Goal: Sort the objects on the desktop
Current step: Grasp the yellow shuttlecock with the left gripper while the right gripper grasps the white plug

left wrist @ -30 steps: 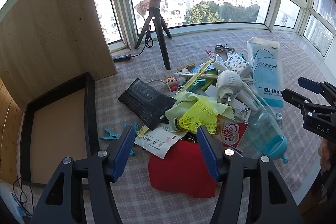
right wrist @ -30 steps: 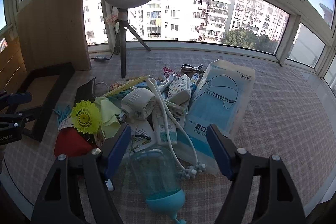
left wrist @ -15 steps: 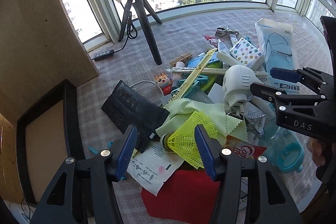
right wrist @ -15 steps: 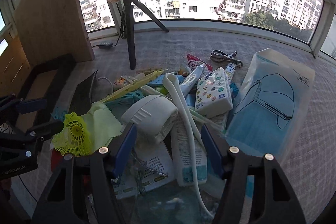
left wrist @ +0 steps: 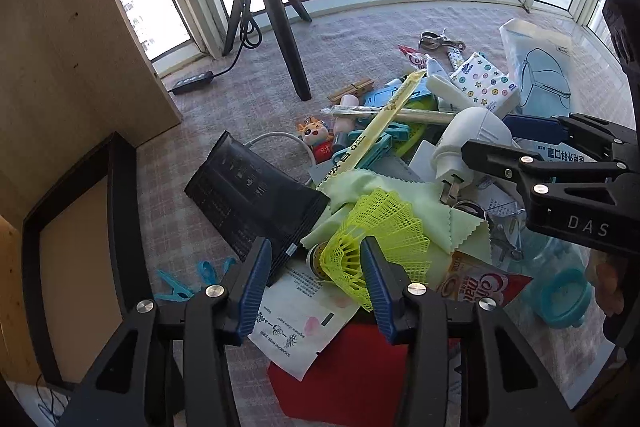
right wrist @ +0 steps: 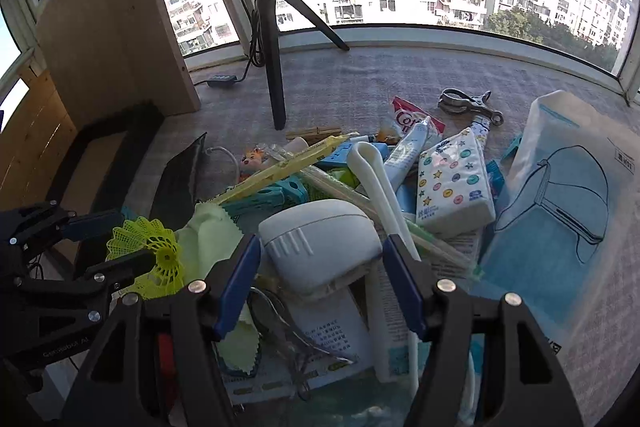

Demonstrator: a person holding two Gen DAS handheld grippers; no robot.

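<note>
A heap of desk clutter lies on the checked cloth. My left gripper (left wrist: 316,279) is open, its jaws on either side of the base of a yellow shuttlecock (left wrist: 372,235) that rests on a pale green cloth (left wrist: 400,195); the shuttlecock also shows in the right wrist view (right wrist: 152,255). My right gripper (right wrist: 320,279) is open, its jaws on either side of a white neck fan body (right wrist: 320,251), which also shows in the left wrist view (left wrist: 468,143). I cannot tell whether either gripper touches its object.
A black-framed tray (left wrist: 76,251) lies at the left beside a wooden panel (left wrist: 60,47). A tripod (left wrist: 280,7) stands behind the heap. A black pouch (left wrist: 252,195), red cloth (left wrist: 360,375), tissue pack (right wrist: 452,183), mask packet (right wrist: 560,195) and blue bottle (left wrist: 560,279) crowd the heap.
Both grippers moved forward and down into the heap. The left jaws came around the shuttlecock's base; the right jaws came around the white fan body. Both stay open.
</note>
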